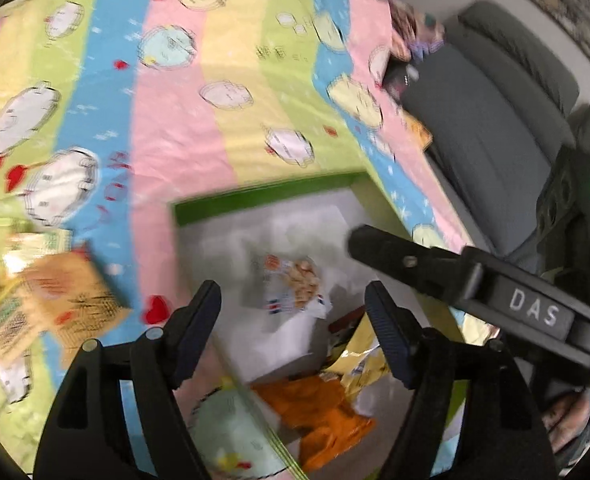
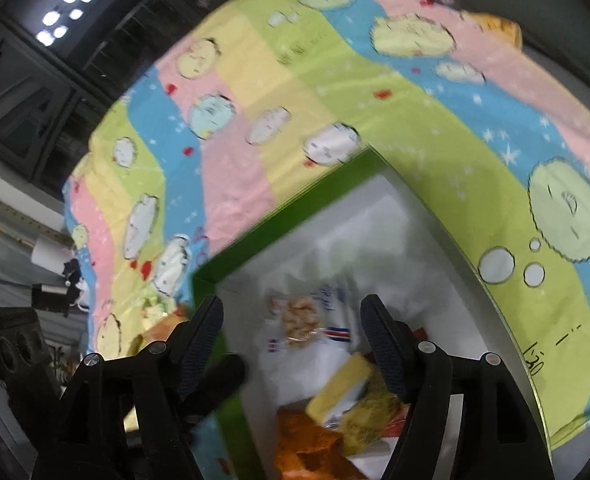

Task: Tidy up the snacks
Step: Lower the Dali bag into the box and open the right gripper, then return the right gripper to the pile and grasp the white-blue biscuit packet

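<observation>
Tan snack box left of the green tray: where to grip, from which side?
Take the tan snack box across its narrow sides, coming from above: it seems to lie flat on the tablecloth, outside the green tray, with open cloth around it. Blur hides its exact edges.

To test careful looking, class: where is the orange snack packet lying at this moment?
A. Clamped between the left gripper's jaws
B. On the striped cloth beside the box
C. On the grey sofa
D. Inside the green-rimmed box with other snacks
D: the orange snack packet lies on the white floor inside the green-rimmed box, next to a yellow packet and a white packet, with no jaws pressing on it.
</observation>
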A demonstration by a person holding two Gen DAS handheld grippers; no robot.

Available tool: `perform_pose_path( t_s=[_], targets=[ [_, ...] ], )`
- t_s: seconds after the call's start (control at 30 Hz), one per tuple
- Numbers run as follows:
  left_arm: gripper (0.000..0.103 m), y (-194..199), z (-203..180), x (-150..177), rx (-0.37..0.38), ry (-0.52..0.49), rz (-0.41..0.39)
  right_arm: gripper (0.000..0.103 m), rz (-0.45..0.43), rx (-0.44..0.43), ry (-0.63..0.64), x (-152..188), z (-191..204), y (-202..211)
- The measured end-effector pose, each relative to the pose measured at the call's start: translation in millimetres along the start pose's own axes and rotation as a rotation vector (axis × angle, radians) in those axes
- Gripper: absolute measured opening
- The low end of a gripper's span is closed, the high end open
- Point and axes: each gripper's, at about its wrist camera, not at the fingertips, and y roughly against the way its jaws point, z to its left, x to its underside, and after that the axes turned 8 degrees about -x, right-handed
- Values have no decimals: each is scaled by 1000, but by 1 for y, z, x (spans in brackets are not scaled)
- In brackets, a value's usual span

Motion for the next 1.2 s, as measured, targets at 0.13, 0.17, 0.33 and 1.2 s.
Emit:
perform_pose_path(
  t_s=[0.13, 0.17, 0.33, 1.2],
  targets=[
    [80, 52, 47, 0, -36, 87, -87, 78, -25, -70, 84, 7, 32, 3],
    [81, 62, 59, 3, -55, 109, -106, 78, -26, -95, 111, 9, 43, 2],
    [84, 101, 142, 25, -192, 267, -172, 78, 15, -194, 208, 20, 94, -16],
    [47, 28, 296, 80, -142, 646, -9, 52, 606, -122, 534, 100, 248, -266]
  ],
)
